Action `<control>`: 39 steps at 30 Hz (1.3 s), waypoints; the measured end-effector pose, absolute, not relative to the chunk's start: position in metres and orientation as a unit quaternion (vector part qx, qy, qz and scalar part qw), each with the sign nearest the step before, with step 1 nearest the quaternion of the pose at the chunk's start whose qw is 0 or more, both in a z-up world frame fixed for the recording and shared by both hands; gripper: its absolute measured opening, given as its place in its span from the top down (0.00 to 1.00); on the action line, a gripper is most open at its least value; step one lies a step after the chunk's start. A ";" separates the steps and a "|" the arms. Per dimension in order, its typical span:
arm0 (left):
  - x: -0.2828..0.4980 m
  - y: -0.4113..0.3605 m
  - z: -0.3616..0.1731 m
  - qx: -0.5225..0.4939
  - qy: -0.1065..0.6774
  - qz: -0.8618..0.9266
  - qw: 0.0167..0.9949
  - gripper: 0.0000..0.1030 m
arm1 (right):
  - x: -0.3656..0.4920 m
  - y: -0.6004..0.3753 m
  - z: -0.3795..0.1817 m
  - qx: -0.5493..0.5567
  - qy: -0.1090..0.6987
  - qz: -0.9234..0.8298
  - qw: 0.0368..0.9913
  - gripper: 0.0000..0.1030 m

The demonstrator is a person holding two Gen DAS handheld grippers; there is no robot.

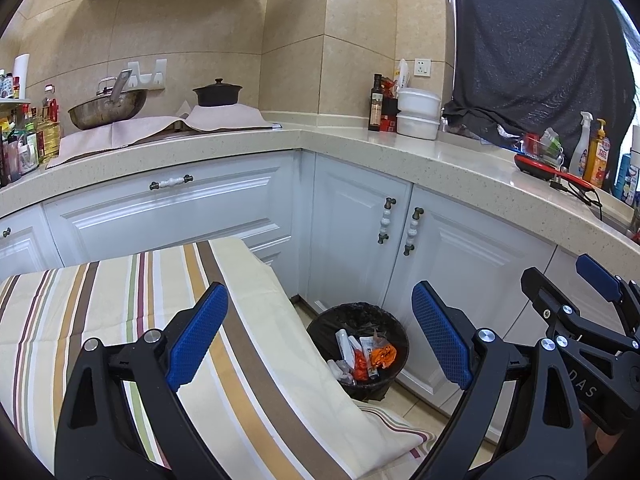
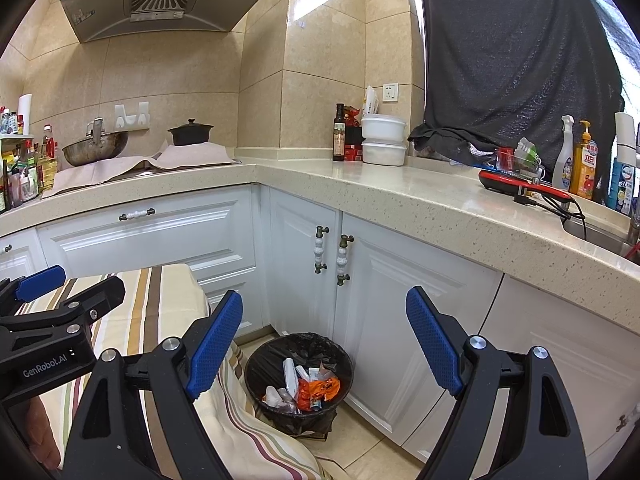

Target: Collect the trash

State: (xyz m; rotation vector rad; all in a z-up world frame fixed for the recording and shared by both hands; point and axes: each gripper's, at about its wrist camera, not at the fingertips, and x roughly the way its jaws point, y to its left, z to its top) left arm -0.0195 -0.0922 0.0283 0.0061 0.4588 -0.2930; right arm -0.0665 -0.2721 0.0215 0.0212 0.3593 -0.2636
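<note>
Standing in this kitchen corner, I see both claws held over the edge of a covered desk, and both are released, with nothing between the blue pads. The left claw (image 1: 320, 336) has its jaws spread wide; the right claw (image 2: 324, 348) is spread the same way. Each one enters the other's view only partly: the right one is cut off at the right border of the left wrist view, and the left one at the left border of the right wrist view.

The trash bin (image 2: 298, 376) stands on the tiled floor, in the corner below the white cabinet doors (image 2: 308, 276), just beside the hanging end of the striped cloth (image 1: 120, 320). It is round and dark, with a crinkled black liner. Inside lie the trash pieces (image 2: 308, 390): orange-red crumpled wrappers, white flat packets, some clear plastic. The print on them is too small to read, and the cloth hides the near-left base of the bin.

The cloth is soft, cream with brown, green and dark red stripes, and it covers the desk fully, so the material below cannot be told.

Behind, the speckled stone countertop (image 1: 360, 148) carries a steel wok (image 1: 108, 110), a black lidded pot (image 1: 218, 94), two stacked white tubs (image 1: 418, 114) and a dark bottle (image 1: 376, 104). A black fabric (image 2: 520, 60) hangs over the window.
</note>
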 end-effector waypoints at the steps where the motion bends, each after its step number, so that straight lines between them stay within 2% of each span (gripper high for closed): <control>1: -0.019 -0.092 0.028 0.002 0.227 -0.145 0.963 0.12 | -0.067 -0.272 0.021 0.010 0.178 -0.131 0.975 0.21; 19: -0.020 -0.097 0.027 0.012 0.233 -0.153 0.960 0.11 | -0.066 -0.270 0.021 0.009 0.180 -0.129 0.975 0.21; 20: -0.019 -0.097 0.027 0.011 0.234 -0.152 0.960 0.03 | -0.066 -0.270 0.021 0.009 0.179 -0.130 0.975 0.21; 39: 0.000 -0.087 0.017 -0.005 0.262 -0.133 0.956 0.04 | -0.058 -0.266 0.015 0.008 0.188 -0.123 0.974 0.21</control>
